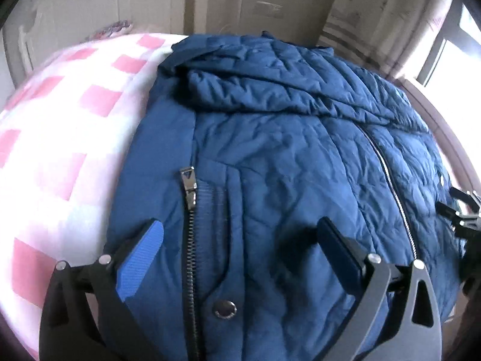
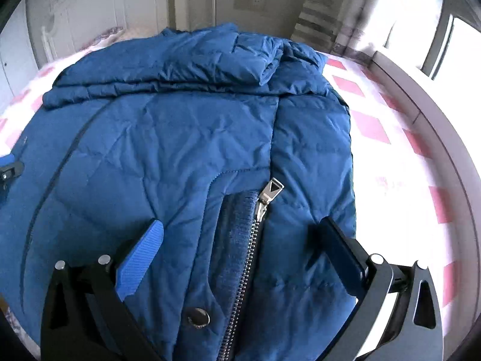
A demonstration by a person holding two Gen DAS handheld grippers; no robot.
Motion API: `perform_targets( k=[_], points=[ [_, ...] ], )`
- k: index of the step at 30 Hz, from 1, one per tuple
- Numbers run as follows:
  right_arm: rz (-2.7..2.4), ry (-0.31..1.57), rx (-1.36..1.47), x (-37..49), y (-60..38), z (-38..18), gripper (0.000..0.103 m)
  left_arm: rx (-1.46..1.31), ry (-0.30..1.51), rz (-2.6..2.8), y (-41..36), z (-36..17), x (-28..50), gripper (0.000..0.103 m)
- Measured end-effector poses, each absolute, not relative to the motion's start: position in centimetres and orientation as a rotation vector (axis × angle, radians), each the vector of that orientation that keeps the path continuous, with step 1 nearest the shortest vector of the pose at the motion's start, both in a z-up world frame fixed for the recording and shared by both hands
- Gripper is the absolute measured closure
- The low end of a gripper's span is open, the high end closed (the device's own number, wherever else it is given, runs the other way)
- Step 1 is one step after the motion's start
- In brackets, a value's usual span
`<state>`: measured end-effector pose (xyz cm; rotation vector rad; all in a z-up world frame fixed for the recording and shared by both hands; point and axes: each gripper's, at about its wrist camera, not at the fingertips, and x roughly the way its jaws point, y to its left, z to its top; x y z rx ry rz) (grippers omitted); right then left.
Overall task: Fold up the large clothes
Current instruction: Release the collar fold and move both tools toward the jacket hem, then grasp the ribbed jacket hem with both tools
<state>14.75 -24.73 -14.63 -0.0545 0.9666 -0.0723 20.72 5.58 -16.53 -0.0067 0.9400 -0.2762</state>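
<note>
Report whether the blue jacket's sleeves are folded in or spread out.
Folded in: the jacket is a compact block on the checked bedding, a sleeve laid across its top.

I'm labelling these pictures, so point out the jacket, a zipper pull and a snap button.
jacket (image 1: pixel 285 156), left wrist view, quilted front.
zipper pull (image 2: pixel 272 189), right wrist view, metal tab.
snap button (image 1: pixel 225 309), left wrist view, its centre.

Showing no readable text anywhere; showing only tiny, blurred engraving around the snap button (image 2: pixel 197 317) rim on the jacket (image 2: pixel 168 150).
</note>
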Motion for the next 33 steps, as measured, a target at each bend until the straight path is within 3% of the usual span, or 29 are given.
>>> perform_targets(
  k=[7,13,20,26,30,33],
  points=[
    [0.014,0.906,-0.092,10.9,-20.0,-12.4,0.005,0.092,0.81,-0.357,3.1,-13.8,14.1,0.002],
    [0.132,0.903,-0.209,9.0,-15.0,-15.0,0.005,0.255,0.835,-0.37,-0.9,-17.6,12.0,0.002],
    [0.115,0.851,-0.13,6.9,-17.0,-12.7,0.005,0.256,0.805,-0.37,-0.1,-16.1,10.2,0.002],
    [0.109,0.827,-0.082,4.6,-19.3,-15.8,0.004,0.25,0.789,-0.371,1.5,-17.8,8.9,0.002],
    [0.102,0.882,-0.079,4.5,-19.3,-15.1,0.005,0.239,0.801,-0.355,2.2,-16.9,8.3,0.002],
    [0.065,0.822,-0.066,2.3,-20.8,-13.6,0.005,0.229,0.77,-0.325,4.2,-16.1,6.9,0.002]
  ],
)
